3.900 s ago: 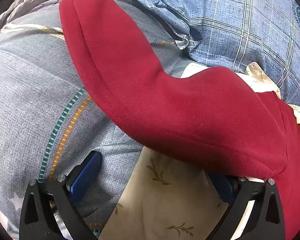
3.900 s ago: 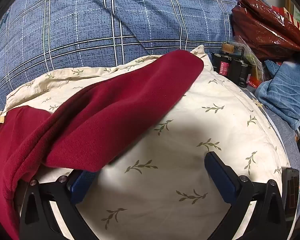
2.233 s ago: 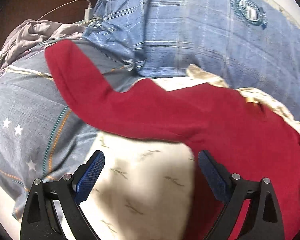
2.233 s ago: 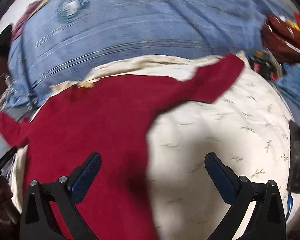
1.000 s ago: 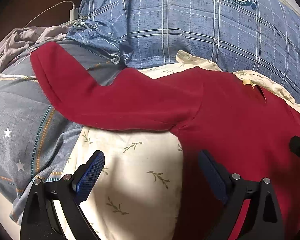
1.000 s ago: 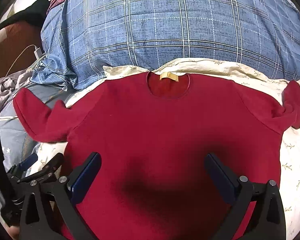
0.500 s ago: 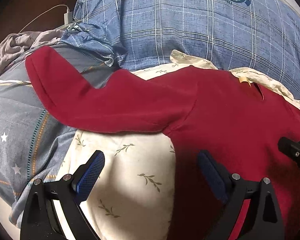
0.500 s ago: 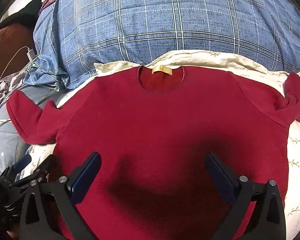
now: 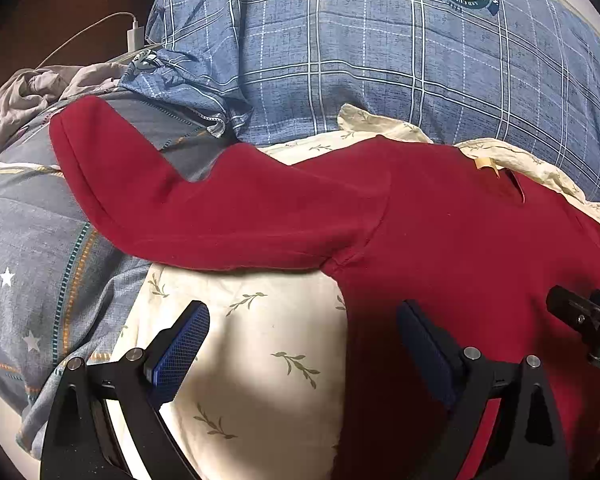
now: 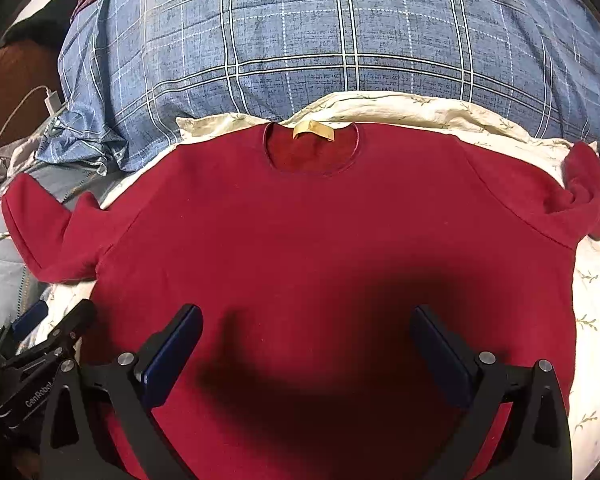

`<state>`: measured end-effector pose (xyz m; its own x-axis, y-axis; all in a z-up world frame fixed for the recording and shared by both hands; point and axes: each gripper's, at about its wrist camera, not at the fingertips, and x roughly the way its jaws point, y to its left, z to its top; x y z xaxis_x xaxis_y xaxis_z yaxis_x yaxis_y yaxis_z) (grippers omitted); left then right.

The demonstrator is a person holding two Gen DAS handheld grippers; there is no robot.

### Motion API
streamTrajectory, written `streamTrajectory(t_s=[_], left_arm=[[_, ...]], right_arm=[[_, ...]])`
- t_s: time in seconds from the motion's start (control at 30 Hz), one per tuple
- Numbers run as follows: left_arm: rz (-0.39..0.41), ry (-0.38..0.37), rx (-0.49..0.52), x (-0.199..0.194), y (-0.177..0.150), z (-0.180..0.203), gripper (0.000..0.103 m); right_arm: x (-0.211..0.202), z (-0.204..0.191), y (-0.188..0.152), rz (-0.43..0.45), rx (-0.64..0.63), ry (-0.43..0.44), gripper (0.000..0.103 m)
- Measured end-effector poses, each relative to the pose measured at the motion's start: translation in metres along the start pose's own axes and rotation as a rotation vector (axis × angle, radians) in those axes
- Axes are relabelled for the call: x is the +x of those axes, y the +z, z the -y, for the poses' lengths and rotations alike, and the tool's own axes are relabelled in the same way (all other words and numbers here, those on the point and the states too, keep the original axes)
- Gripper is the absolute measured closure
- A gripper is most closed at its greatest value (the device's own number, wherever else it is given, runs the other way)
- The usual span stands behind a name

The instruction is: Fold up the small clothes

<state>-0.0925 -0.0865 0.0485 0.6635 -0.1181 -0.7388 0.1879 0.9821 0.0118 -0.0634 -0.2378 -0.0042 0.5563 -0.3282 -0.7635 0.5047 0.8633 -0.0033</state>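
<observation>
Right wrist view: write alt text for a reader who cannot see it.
A red long-sleeved top lies spread flat, neck away from the camera, on a cream leaf-print pillow, both sleeves out to the sides. The right gripper hovers open over its lower half, the left gripper at the left edge. A blue plaid quilt lies behind.

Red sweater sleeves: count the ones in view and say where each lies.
2. On the red sweater, the left sleeve lies spread toward the grey star-print bedding; the right sleeve lies on the cream leaf-print cover, its cuff end bunched up.
</observation>
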Motion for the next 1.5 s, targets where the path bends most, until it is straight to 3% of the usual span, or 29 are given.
streamTrajectory(t_s=[0.63, 0.8, 1.03, 1.1, 1.2, 1.33, 1.4, 1.5], left_arm=[[0.008, 0.015, -0.053, 0.0, 0.006, -0.013, 0.008], [0.02, 0.033, -0.122, -0.006, 0.016, -0.035, 0.008], [0.09, 0.238, -0.195, -0.016, 0.057, -0.095, 0.008], [0.12, 0.326, -0.197, -0.014, 0.073, -0.111, 0.008], [0.108, 0.407, -0.217, 0.0, 0.094, -0.131, 0.009], [0.078, 0.413, -0.284, 0.025, 0.114, -0.155, 0.015], [0.041, 0.398, -0.305, 0.047, 0.123, -0.161, 0.026], [0.068, 0.404, -0.269, 0.06, 0.134, -0.161, 0.028]], right_arm=[[0.006, -0.002, -0.001, -0.021, -0.019, -0.016, 0.0], [0.007, -0.004, 0.003, -0.027, -0.027, -0.007, 0.0], [0.007, -0.008, 0.008, -0.029, -0.047, 0.024, 0.0], [0.007, -0.01, 0.008, -0.03, -0.055, 0.028, 0.0], [0.009, -0.01, 0.008, -0.039, -0.056, 0.037, 0.0], [0.01, -0.009, 0.009, -0.049, -0.053, 0.052, 0.0], [0.009, -0.009, 0.01, -0.051, -0.057, 0.053, 0.0], [0.009, -0.008, 0.012, -0.052, -0.062, 0.05, 0.0]])
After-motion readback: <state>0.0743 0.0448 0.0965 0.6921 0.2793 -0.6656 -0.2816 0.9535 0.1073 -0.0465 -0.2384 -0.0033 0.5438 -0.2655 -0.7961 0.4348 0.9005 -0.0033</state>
